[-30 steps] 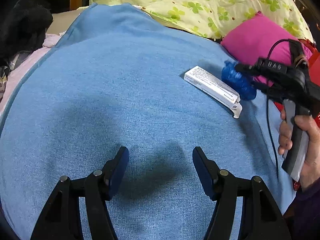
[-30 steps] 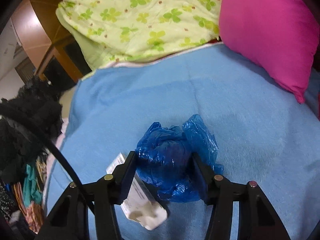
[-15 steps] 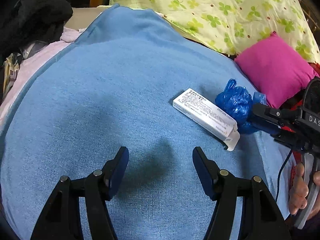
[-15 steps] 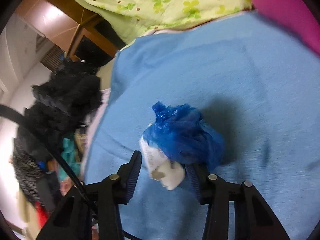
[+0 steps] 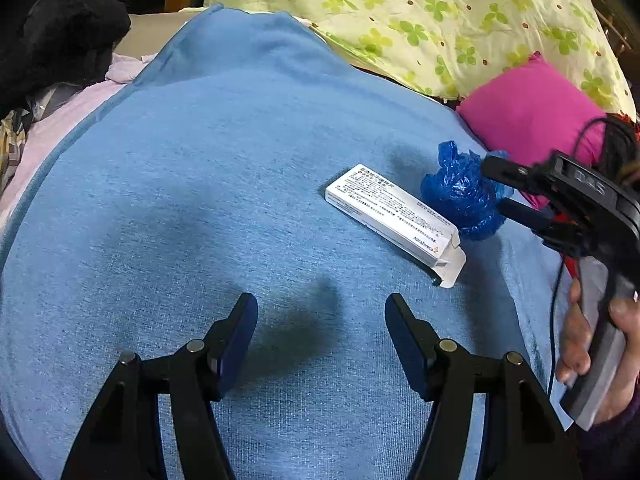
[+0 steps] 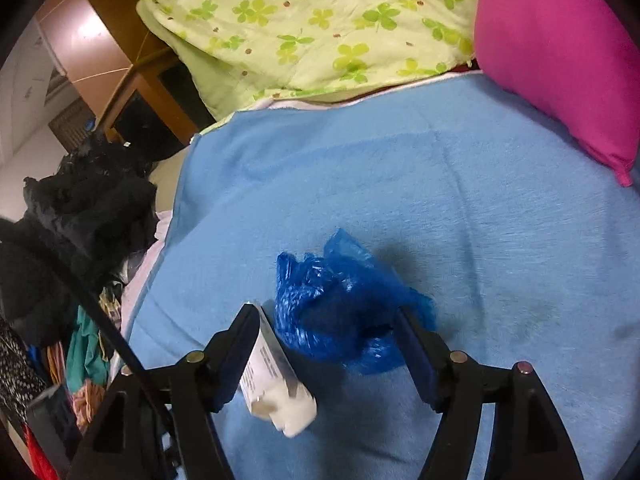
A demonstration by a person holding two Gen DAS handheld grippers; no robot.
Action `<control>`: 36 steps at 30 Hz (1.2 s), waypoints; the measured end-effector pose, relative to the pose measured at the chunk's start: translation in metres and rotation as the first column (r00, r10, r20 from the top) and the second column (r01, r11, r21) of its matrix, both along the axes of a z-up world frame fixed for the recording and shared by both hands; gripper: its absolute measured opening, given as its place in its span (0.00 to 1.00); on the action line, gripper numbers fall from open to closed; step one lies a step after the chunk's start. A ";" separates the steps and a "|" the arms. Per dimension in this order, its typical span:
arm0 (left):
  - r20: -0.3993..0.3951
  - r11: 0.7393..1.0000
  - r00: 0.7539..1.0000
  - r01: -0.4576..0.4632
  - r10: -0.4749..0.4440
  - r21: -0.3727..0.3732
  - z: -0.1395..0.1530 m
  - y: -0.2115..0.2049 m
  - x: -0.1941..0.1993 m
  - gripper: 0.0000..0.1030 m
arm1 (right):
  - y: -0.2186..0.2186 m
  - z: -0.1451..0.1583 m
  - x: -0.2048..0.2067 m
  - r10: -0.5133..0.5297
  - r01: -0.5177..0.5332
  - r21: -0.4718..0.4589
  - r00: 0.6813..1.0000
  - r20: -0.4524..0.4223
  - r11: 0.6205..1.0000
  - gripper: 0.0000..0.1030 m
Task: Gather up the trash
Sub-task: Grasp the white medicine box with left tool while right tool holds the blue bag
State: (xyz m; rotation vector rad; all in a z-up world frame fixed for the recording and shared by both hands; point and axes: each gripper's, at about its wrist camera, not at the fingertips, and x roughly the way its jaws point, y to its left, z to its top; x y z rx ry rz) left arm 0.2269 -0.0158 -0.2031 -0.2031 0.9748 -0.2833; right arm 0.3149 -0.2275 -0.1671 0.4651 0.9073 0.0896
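Right wrist view, biggest first: blue blanket (image 6: 480, 200) covering the bed, soft and yielding, so expect no firm backing under a pinch. Beyond it, clover-print quilt (image 6: 320, 20) and pink pillow (image 6: 560, 60), well apart from the work. Black clothes heap (image 6: 80, 216) off the bed's left edge. Nothing there to collect, by the look of it.

Next, right gripper (image 6: 326, 310): jaws just been opening, now standing wide and pressing on nothing, with both pieces of trash between them. Left gripper (image 5: 321, 300), in the left wrist view: also open and empty, hovering over bare blanket near the carton. Person's hand (image 5: 576, 340) on the right gripper's handle at the frame edge.

Then white medicine carton (image 6: 276, 392), lying flat on the blanket, open flap end just inside the right gripper's left finger, right beside the bag; touching or not, hard to tell. Smallest, crumpled blue plastic bag (image 6: 332, 312), on the blanket, centred between the fingers.

For the step, seemingly a fresh grasp of the bag: shift slightly right to leave the carton outside the jaws, or else take both squarely. Lower until the fingertips dent the blanket, then close slowly on the bag's bulk rather than a loose fold, without pinching blanket. Lift straight up and watch for slipping. Save the carton for the left gripper, grasped across its narrow width.
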 end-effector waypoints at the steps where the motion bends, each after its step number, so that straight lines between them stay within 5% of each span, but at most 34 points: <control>1: -0.002 1.000 1.000 0.003 -0.003 -0.001 0.000 0.000 -0.001 0.65 | 0.003 -0.004 0.007 0.000 0.000 -0.005 1.000 -0.016 1.000 0.71; 6: -0.007 1.000 1.000 0.019 -0.019 0.006 -0.002 -0.004 0.001 0.65 | 0.008 -0.018 0.022 -0.006 0.005 -0.072 1.000 -0.021 0.997 0.69; 9: -0.008 1.000 1.000 0.018 -0.018 0.006 -0.003 -0.004 0.003 0.65 | 0.007 -0.017 0.023 0.011 -0.012 -0.045 1.000 -0.024 0.999 0.53; 12: -0.009 1.000 1.000 0.018 -0.018 0.009 -0.004 -0.004 0.005 0.65 | 0.005 -0.015 0.019 0.008 -0.009 -0.035 1.000 -0.018 0.999 0.49; 24: 0.008 1.000 1.000 -0.020 0.020 -0.002 0.000 0.008 0.006 0.65 | 0.017 -0.013 0.007 0.061 -0.063 -0.043 0.998 -0.035 0.997 0.48; 32: 0.017 0.996 0.997 -0.080 0.081 -0.038 0.007 0.029 0.010 0.65 | 0.045 -0.013 -0.012 0.212 -0.186 0.239 0.973 -0.087 0.953 0.48; 36: 0.021 0.995 0.996 -0.091 0.092 -0.051 0.008 0.032 0.010 0.65 | 0.042 0.006 -0.026 0.152 -0.147 0.098 0.987 -0.048 0.984 0.48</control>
